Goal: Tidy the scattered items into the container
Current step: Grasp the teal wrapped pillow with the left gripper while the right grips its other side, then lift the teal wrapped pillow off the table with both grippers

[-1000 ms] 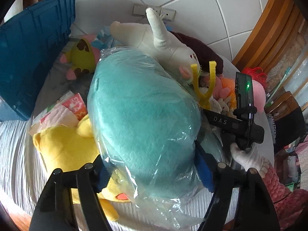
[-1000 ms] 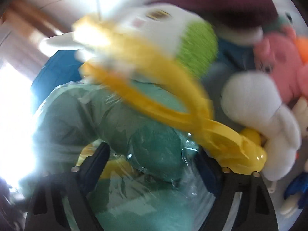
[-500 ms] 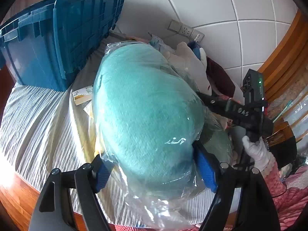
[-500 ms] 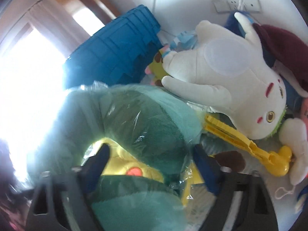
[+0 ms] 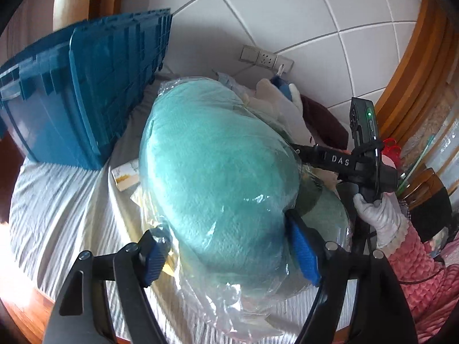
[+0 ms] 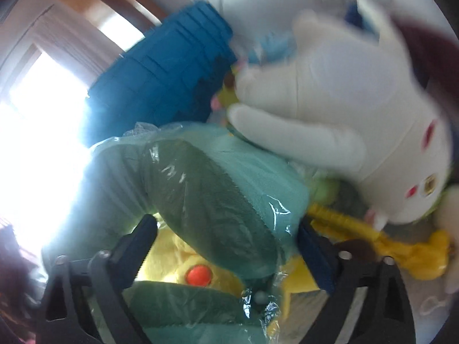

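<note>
Teal plush [image 5: 218, 177] in a clear plastic bag fills the middle of the left wrist view, pinched from both sides by the left hand-held gripper [image 5: 229, 246] — its blue pads press into the bagged fabric at the plush's near end. The right hand-held gripper [image 6: 226, 246] clamps another part of the same teal plush [image 6: 206, 189], its fingers dug into the plastic wrap; in the left view that right hand-held gripper [image 5: 344, 163] reaches in from the right side, held by a white-gloved hand [image 5: 378, 215]. The plush is lifted over the bed [image 5: 66, 215], above its striped sheet.

Blue crate [image 5: 77, 97] stands at the bed's far left corner, tilted, with its ribbed lid side facing the plush; a small card box [image 5: 126, 175] lies on the sheet just beside its near corner. Under the plush, a yellow toy [image 6: 183, 263] with an orange spot shows between the right fingers. A white plush [image 6: 344, 109] — blurred — lies near the far edge by the tiled wall [image 5: 287, 23], touching the teal one, and a yellow plastic toy [image 6: 396, 243] lies just below it.
</note>
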A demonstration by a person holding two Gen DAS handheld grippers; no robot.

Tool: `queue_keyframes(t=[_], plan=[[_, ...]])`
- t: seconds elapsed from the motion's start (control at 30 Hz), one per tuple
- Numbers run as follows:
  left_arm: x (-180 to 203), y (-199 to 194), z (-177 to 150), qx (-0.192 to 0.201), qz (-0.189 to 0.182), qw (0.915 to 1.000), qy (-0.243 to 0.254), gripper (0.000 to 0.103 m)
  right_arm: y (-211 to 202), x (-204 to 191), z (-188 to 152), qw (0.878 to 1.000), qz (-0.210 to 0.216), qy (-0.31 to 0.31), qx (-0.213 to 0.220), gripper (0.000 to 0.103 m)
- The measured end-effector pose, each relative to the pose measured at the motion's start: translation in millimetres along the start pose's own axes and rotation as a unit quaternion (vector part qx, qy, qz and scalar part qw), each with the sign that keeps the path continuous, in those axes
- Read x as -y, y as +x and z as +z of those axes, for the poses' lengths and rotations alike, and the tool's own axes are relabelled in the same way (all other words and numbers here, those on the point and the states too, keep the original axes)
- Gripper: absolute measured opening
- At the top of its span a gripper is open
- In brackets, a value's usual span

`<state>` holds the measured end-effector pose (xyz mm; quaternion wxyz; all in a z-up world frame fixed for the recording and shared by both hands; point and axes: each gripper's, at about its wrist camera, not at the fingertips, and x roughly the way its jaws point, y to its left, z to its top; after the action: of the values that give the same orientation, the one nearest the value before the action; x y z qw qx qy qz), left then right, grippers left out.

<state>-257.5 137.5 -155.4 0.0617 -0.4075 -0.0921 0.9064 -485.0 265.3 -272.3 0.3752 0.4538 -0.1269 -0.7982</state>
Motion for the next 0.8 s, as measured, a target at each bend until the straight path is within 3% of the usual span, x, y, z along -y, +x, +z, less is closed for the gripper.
queue_keyframes(t=[0.1,0.17,0.37,0.43,0.47,0.5,0.6,0.8], plan=[[7,-18,16,0.022,0.012,0.999,0.036,0.075,-16,-25,4,0.998,-0.023,-0.04,0.038,0.074],[6,-21,22,0.017,0.017,0.9984,0.051,0.075,-20,-39,7,0.997,-0.031,-0.056,0.042,0.072],[-35,7,11,-0.035,-0.003,0.9991,0.024,0.076,-39,-37,6,0.999,-0.034,0.004,0.029,0.07],[-54,12,4,-0.041,-0.017,0.999,-0.004,0.077,-59,-28,-9,0.999,-0.037,0.027,0.023,0.077],[-62,14,1,-0.043,-0.023,0.9986,-0.019,0.078,-62,-20,-15,0.998,-0.033,0.042,0.017,0.093],[-69,16,-2,-0.046,-0.025,0.9982,-0.03,0.078,-74,-16,-25,0.998,-0.032,0.055,0.011,0.102],[-77,19,-12,-0.05,-0.008,0.9975,-0.05,0.084,-103,-11,-46,0.997,-0.021,0.072,-0.003,0.103],[-74,20,-16,-0.056,0.027,0.9964,-0.058,0.092,-121,3,-51,0.994,0.021,0.103,0.005,0.103]])
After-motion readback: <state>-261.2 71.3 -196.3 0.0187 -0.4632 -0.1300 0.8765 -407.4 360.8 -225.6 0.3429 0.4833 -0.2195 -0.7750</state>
